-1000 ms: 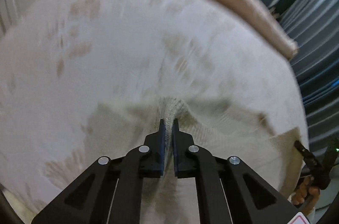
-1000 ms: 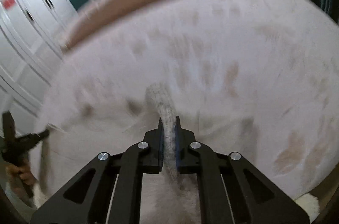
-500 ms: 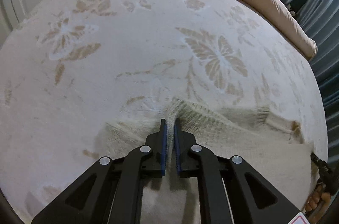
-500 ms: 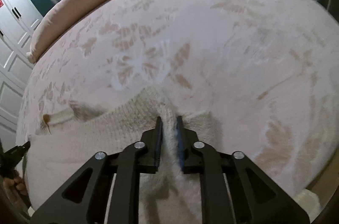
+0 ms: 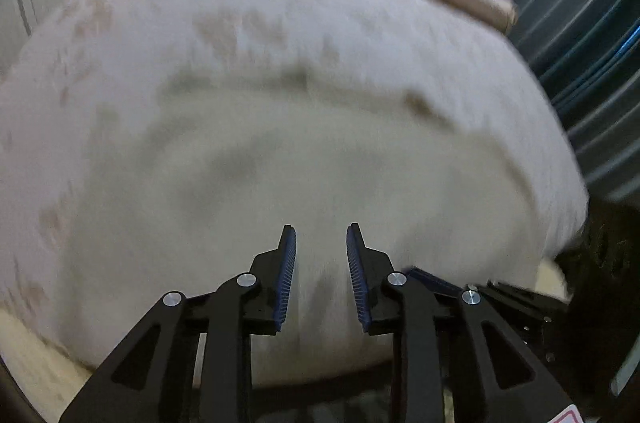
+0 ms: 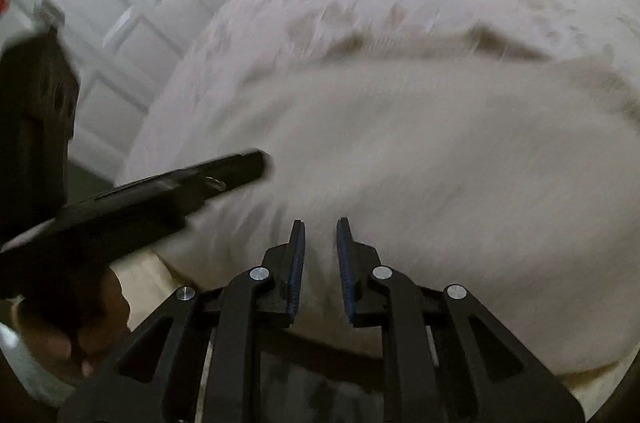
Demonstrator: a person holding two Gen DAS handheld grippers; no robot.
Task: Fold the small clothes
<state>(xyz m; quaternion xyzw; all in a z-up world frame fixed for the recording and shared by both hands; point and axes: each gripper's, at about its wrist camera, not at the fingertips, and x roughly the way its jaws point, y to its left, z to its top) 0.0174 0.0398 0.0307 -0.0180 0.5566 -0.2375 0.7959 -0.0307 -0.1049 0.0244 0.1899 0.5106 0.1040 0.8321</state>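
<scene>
The cream knit garment [image 5: 320, 159] lies spread across mid-frame on the bed [image 5: 280, 15], presumably laid down to flatten a fold. The left gripper [image 5: 320, 235] is opening, its fingers empty; the right gripper [image 6: 320, 229] stands slightly parted, holding nothing.

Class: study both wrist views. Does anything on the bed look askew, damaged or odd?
Nothing clearly stands out. The cream sweater lies on the patterned bedspread, its far edge uneven. Both views are too blurred to judge further.
</scene>
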